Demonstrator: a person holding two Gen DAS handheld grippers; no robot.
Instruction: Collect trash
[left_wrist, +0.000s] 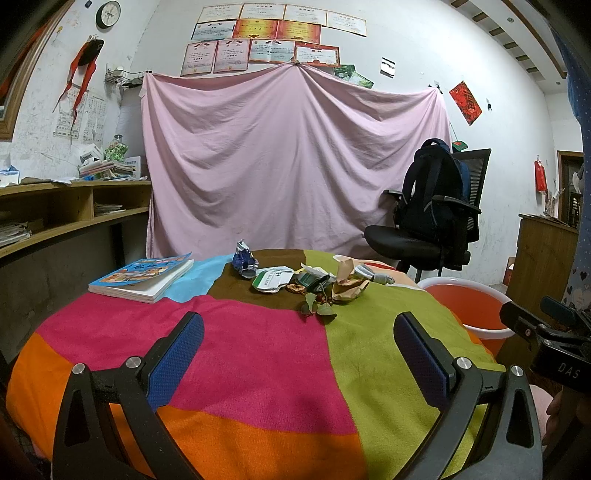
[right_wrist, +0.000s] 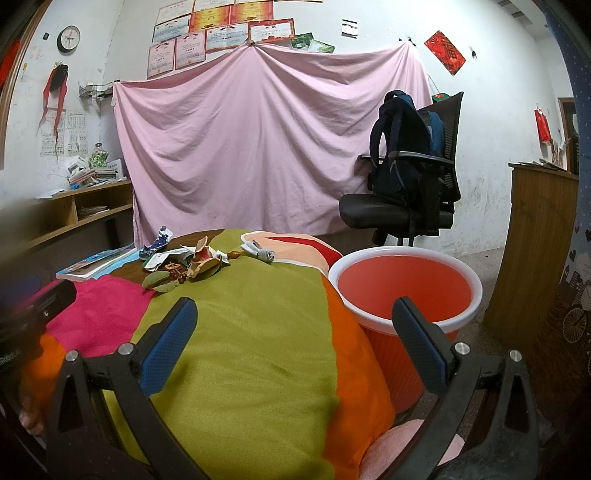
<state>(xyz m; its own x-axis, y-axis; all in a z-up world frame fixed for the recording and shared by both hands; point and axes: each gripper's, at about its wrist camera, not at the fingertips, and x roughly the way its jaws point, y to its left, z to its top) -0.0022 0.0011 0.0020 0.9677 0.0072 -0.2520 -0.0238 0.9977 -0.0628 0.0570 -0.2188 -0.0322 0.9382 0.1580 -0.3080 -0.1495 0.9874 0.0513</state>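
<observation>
while your left gripper (left_wrist: 299, 345) hangs above the near part of the colourful blanket (left_wrist: 258, 350), its two blue-padded fingers (left_wrist: 177, 354) are spread wide with nothing between them. your right gripper (right_wrist: 293, 339) is just as wide apart and holds nothing, with one finger over the green patch of the blanket and the other over the rim of the orange bin (right_wrist: 404, 284).

the trash (left_wrist: 306, 282) lies in a loose pile toward the far side of the blanket, well apart from both grippers. in it you have a crumpled blue and silver wrapper (left_wrist: 243, 263) at the left, a torn white and green packet (left_wrist: 269, 282) beside it, a crumpled brown paper piece (left_wrist: 347, 282) further right, a green leaf (left_wrist: 317, 308) with small red berries at the near edge, and a squeezed grey tube (left_wrist: 382, 277) at the far right.

a book (left_wrist: 142, 277) lies flat on the blanket left of the pile, not touching it. the orange bin with its white rim stands on the floor just beside the right edge of the blanket; the right wrist view shows no trash inside it. behind it, a black office chair (right_wrist: 399, 210) carries a dark backpack (right_wrist: 402, 155), and a pink sheet (left_wrist: 288, 162) hangs across the wall.
</observation>
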